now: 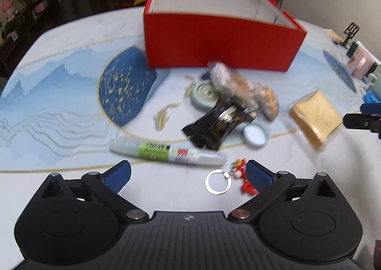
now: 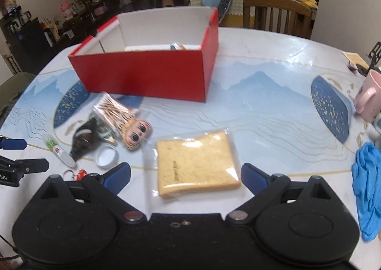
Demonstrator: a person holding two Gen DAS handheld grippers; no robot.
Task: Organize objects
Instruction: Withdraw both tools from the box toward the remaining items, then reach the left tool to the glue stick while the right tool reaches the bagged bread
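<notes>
A red open box (image 1: 221, 41) stands at the back of the table; it also shows in the right wrist view (image 2: 147, 75). My left gripper (image 1: 188, 174) is open above a white marker pen (image 1: 166, 151) and a key ring with a red charm (image 1: 219, 180). Beyond lie a black wrapper (image 1: 214, 127), a bag of cotton swabs (image 1: 228, 79), a doll-face charm (image 1: 266, 101) and a small white lid (image 1: 254, 135). My right gripper (image 2: 185, 174) is open, its fingers either side of a bagged bread slice (image 2: 197, 163).
A pink mug (image 2: 369, 98) and a blue glove (image 2: 368, 186) sit at the right edge. A wooden chair (image 2: 276, 13) stands behind the table. A round tin (image 1: 204, 96) lies under the pile. A phone stand (image 1: 350, 32) is far right.
</notes>
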